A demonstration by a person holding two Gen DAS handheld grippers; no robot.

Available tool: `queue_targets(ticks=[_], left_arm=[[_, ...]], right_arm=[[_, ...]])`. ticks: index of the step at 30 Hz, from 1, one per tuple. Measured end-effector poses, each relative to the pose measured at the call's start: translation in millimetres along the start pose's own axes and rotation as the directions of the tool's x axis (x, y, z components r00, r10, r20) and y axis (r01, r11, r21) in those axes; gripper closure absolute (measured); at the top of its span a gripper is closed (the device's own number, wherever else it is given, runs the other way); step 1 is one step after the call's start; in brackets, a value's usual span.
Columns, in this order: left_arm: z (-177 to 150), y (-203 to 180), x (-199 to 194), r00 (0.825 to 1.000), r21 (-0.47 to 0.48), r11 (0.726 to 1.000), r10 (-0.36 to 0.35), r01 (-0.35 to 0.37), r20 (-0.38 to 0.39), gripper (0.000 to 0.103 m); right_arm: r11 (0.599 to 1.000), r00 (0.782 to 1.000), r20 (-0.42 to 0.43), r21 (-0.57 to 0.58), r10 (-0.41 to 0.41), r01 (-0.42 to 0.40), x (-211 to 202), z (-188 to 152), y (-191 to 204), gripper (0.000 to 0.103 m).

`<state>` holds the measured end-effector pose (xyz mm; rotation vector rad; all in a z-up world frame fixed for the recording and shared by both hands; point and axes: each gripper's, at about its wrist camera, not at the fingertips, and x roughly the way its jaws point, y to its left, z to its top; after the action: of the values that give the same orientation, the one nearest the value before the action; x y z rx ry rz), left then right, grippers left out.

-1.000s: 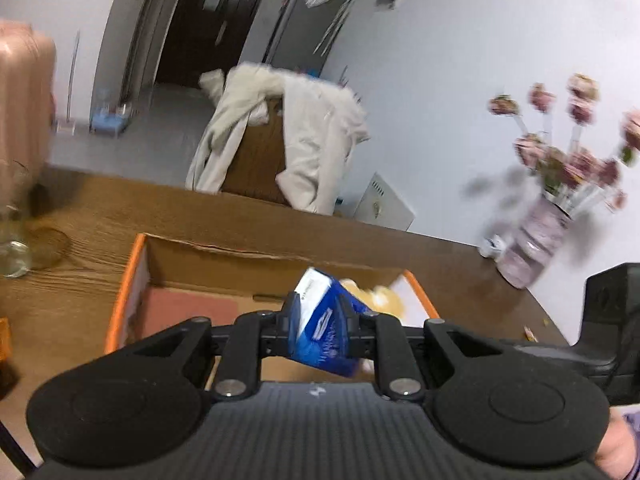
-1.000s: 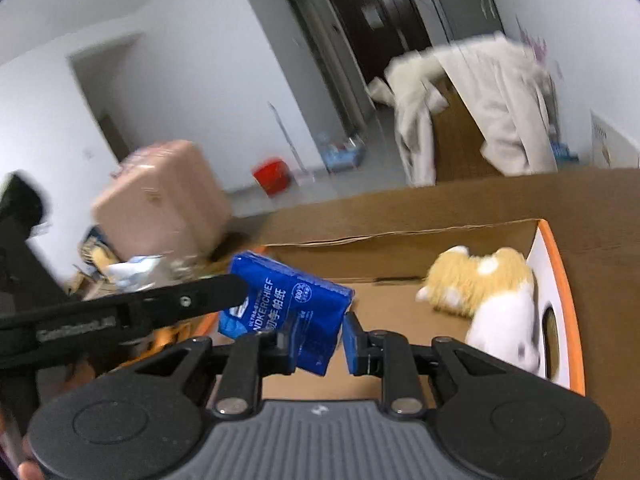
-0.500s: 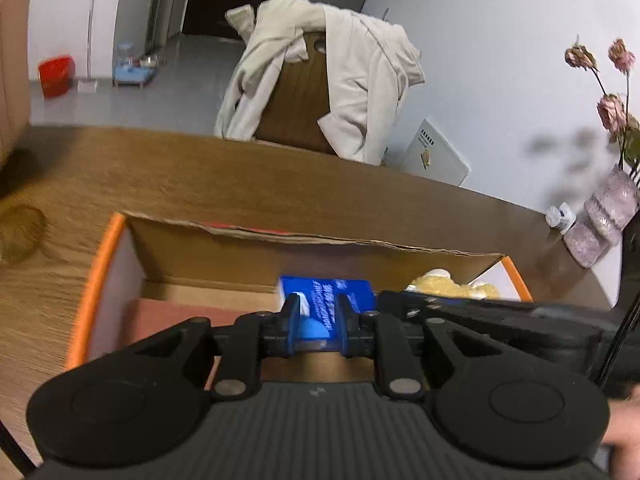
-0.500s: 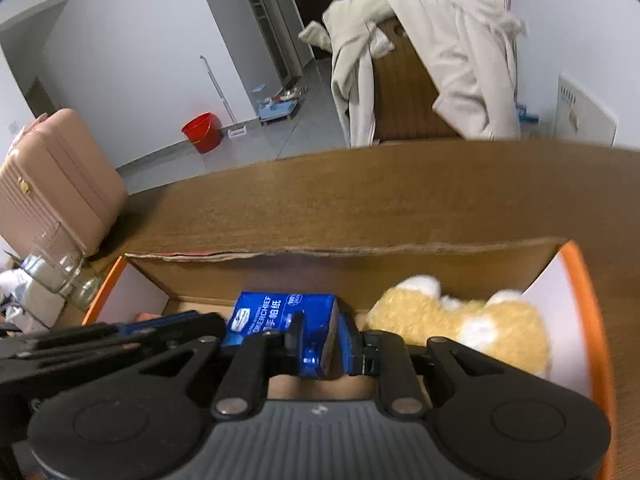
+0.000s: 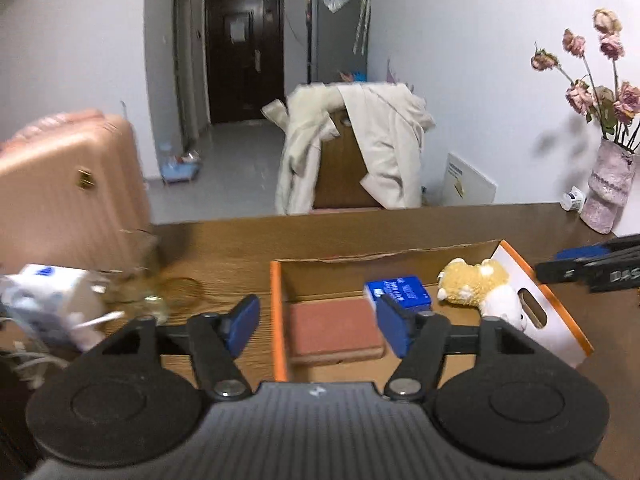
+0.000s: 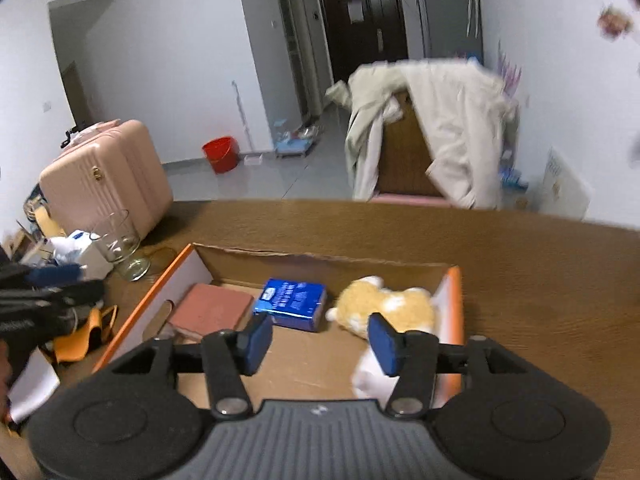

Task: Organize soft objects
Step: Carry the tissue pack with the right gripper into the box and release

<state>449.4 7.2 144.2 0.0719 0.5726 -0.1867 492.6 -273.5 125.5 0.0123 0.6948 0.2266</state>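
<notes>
A blue tissue pack (image 5: 402, 291) (image 6: 292, 304) lies flat inside the orange-edged cardboard box (image 5: 277, 312) (image 6: 456, 312), between a reddish-brown pad (image 5: 332, 330) (image 6: 214, 310) and a yellow-and-white plush dog (image 5: 478, 286) (image 6: 384, 304). My left gripper (image 5: 316, 330) hovers above the box's near left wall, its jaws opening with nothing between them. My right gripper (image 6: 318, 342) hangs over the box's near side, jaws also opening and empty. The right gripper's dark fingers (image 5: 592, 270) show at the left view's right edge, and the left gripper's fingers (image 6: 44, 292) at the right view's left edge.
The box sits on a wooden table (image 6: 540, 280). A stemmed glass (image 6: 120, 246) and white tissue packs (image 5: 44, 300) stand left of the box, with orange and white items (image 6: 80, 332) nearby. A vase of dried flowers (image 5: 608, 192) is at the far right. A draped chair (image 5: 360, 164) and pink suitcase (image 6: 104, 176) stand beyond.
Both grippers have let go of the blue tissue pack, which now lies in the box. Both have opened and pulled back and up from it.
</notes>
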Motion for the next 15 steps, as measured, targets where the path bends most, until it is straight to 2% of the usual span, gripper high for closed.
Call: queue_targets(ticks=[3,6,8,11,15], left_arm=[[-10.2,3.6,-40.4,0.998,0.016,0.999,0.03,-0.03,0.052,0.029],[-26.4,5.6,-75.6,0.994,0.009,0.999,0.047,-0.048,0.102,0.027],[-41.8,3.7,-97.3,0.989,0.019,0.998,0.057,-0.06,0.134,0.024],[-68.2,-1.9,-126.2,0.982,0.025,0.997,0.071,-0.077,0.177,0.024],[-108.4,-11.9,-166.1,0.969,0.029,0.997,0.061,-0.07,0.24,0.021]], right_arm=[[0.998,0.998,0.053,-0.045,-0.042,0.045,-38.1,-12.4,5.5,0.04],[0.997,0.993,0.113,-0.062,-0.043,0.05,-73.3,-32.9,11.1,0.037],[0.996,0.986,0.162,-0.073,-0.038,0.051,-95.1,-48.1,16.2,0.032],[0.993,0.973,0.226,-0.087,-0.054,0.076,-126.7,-77.5,28.2,0.031],[0.991,0.957,0.288,-0.117,-0.036,0.072,-162.5,-122.8,49.7,0.028]])
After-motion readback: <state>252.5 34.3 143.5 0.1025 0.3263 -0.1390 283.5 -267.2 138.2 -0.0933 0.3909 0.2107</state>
